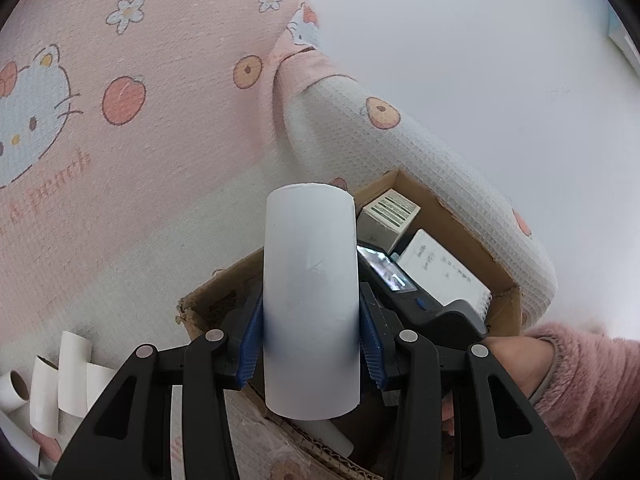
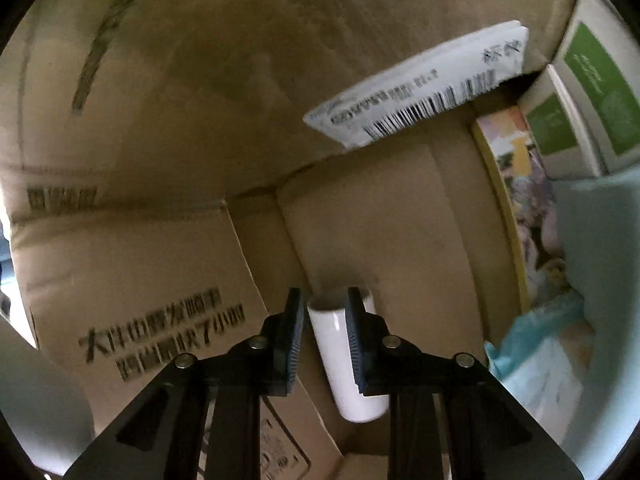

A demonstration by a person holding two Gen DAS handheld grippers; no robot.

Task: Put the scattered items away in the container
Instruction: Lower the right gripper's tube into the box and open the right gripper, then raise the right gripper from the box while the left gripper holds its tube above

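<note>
A pink cloth (image 1: 140,140) printed with cartoon cats and peaches covers the surface. The left claw (image 1: 311,332) is clamped on an upright white paper tube (image 1: 310,264), blue pads pressing both its sides. Left of it, more loose tubes (image 1: 52,380) lie on the cloth. Just beyond it sits the open cardboard box (image 1: 460,216), holding a small carton (image 1: 386,216) and a spiral notebook (image 1: 444,276) at its far end. To the right, a hand (image 1: 516,360) in a fuzzy pink sleeve (image 1: 592,380) dips the right claw (image 2: 325,296) into the box. Its jaws stand a narrow gap apart, gripping nothing. Behind its fingers a second tube (image 2: 340,360) lies on the box floor. Farther off, a barcoded label (image 2: 420,100) is on the wall.
</note>
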